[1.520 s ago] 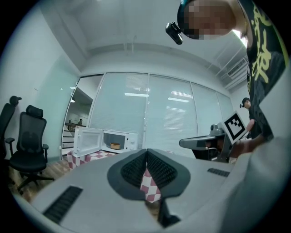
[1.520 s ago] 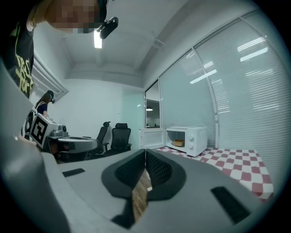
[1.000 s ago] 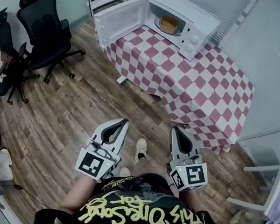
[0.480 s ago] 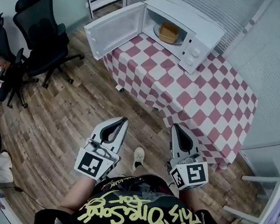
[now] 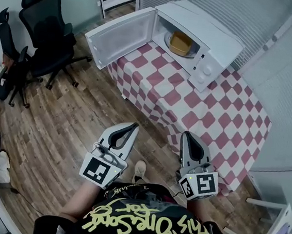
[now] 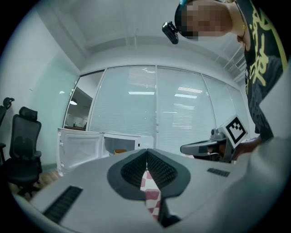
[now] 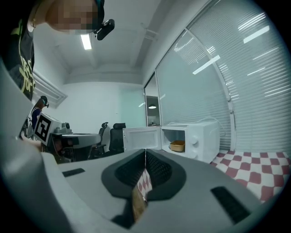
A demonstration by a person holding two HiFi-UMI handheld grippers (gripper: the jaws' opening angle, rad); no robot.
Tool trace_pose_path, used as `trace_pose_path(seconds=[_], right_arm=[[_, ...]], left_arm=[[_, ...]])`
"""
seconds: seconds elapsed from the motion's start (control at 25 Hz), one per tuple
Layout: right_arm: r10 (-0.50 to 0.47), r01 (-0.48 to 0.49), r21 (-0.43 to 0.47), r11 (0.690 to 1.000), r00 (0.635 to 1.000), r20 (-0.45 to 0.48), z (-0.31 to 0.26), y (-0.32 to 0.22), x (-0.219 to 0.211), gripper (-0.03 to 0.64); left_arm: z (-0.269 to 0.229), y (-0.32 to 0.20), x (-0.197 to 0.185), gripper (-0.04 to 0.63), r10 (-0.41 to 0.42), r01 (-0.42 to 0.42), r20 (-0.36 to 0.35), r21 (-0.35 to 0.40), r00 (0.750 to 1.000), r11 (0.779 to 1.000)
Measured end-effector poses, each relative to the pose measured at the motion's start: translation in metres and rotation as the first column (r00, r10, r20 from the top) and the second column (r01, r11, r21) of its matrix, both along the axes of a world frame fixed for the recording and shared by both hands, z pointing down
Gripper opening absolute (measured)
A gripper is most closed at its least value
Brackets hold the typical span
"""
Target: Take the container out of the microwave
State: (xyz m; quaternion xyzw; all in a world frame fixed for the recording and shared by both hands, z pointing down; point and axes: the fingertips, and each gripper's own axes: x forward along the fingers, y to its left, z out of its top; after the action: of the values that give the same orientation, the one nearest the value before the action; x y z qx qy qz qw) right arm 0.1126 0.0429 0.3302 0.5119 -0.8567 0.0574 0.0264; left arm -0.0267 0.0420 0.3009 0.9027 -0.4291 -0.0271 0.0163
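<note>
- One container (image 5: 181,42), tan and shallow. It sits inside the microwave cavity, well ahead of both grippers and apart from them. It reads as untouched, so I judge the lift-out has not begun.
- One microwave (image 5: 219,41), white, well ahead of the grippers at the far end of the table. Its mouth faces them, which leaves the container open to a straight reach.
- One door (image 5: 118,37), swung fully open toward the left gripper's side. It leaves the way into the cavity clear.
- One table (image 5: 214,113) under a red-and-white checked cloth. Its near edge lies just ahead of the right gripper, and it runs from there to the microwave.
- One left gripper (image 5: 132,127), jaws pressed together with nothing between them. It is held about level and aimed toward the table.
- One right gripper (image 5: 187,136), jaws likewise closed and empty, carried beside the left in front of the person's body. This looks like an approach posture. The jaws would need to part before any grasp.
- Several black chairs (image 5: 46,25), well off to the left gripper's left on the wood floor (image 5: 67,126). They are clear of the route.
</note>
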Motion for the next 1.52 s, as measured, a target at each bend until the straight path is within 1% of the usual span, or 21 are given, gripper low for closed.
trace_pose_path(seconds=[0.08,0.24,0.44,0.68,0.96,1.16,1.32,1.52], right_arm=[[-0.016,0.016,0.011,1.0,1.0,-0.002,-0.001,-0.009,0.002,0.009],[-0.042,0.042,0.024,0.999,0.999,-0.005,0.001,-0.026,-0.002,0.009],[-0.053,0.053,0.009,0.999,0.999,0.005,0.006,-0.037,-0.007,0.009],[-0.061,0.061,0.003,0.998,0.998,-0.005,0.006,-0.049,-0.014,0.009],[-0.076,0.076,0.017,0.997,0.997,-0.01,0.003,-0.053,-0.018,0.009],[-0.088,0.088,0.01,0.996,0.996,-0.01,0.007,-0.05,-0.012,0.009],[-0.086,0.086,-0.012,0.996,0.996,-0.024,0.017,-0.043,-0.004,0.009],[-0.062,0.062,-0.014,0.998,0.998,-0.023,0.018,-0.045,0.009,0.009]], left_arm=[[0.0,-0.006,0.002,0.008,-0.014,0.014,-0.003,-0.002,1.0,1.0],[0.003,-0.019,0.003,0.008,-0.036,0.036,0.012,-0.007,0.999,0.999],[0.007,-0.029,0.002,0.009,-0.034,0.035,0.013,-0.017,0.999,0.999],[0.003,-0.042,-0.003,0.009,-0.036,0.036,0.002,-0.011,0.999,0.999],[0.001,-0.045,-0.001,0.009,-0.043,0.043,-0.005,-0.005,0.999,0.999],[0.003,-0.044,0.001,0.008,-0.055,0.055,-0.006,-0.013,0.998,0.998],[0.009,-0.04,0.004,0.008,-0.065,0.065,0.008,-0.027,0.998,0.997],[0.01,-0.045,0.013,0.008,-0.049,0.049,0.016,-0.025,0.999,0.998]])
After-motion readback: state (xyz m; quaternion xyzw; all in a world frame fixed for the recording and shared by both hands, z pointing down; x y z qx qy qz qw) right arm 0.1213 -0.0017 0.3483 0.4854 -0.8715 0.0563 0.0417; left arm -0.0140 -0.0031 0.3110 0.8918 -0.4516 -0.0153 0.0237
